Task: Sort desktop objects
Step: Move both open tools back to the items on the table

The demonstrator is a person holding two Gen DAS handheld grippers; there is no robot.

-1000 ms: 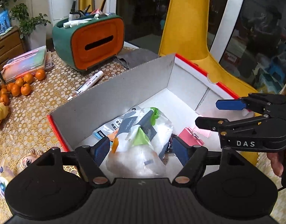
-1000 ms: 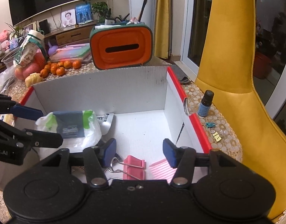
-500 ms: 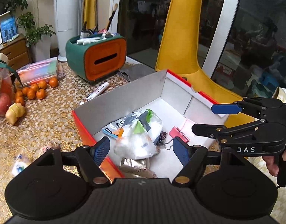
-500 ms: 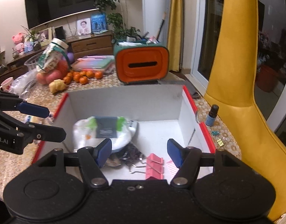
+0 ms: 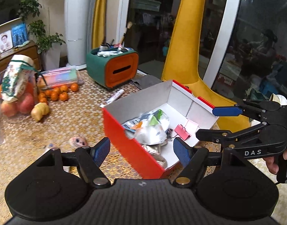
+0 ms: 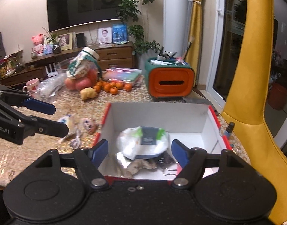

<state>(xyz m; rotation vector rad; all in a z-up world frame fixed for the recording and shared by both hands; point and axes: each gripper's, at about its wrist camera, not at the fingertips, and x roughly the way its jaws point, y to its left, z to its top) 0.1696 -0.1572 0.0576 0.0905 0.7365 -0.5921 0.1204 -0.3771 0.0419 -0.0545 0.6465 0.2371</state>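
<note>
Bottle (image 6: 229,130) beside box (image 6: 158,116) shows only rightward — left tongs (image 5: 141,148) spread, right tongs (image 6: 139,151) opening, both empty.

The left tool (image 5: 141,150) hangs empty, blue pads apart, above a red-sided cardboard box (image 5: 128,146) holding a white plastic bag (image 5: 152,129) and pink binder clip (image 5: 182,132); the right tool (image 5: 211,121), opening, hovers beside it.

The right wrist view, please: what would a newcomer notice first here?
The red-edged cardboard box fills the middle, with a white plastic bag lying on its floor and pink binder clips beside it. Behind the box stands an orange-and-green organiser stuffed with pens, with small oranges to its left. The right gripper hangs empty above the box, its jaws opening.
</note>
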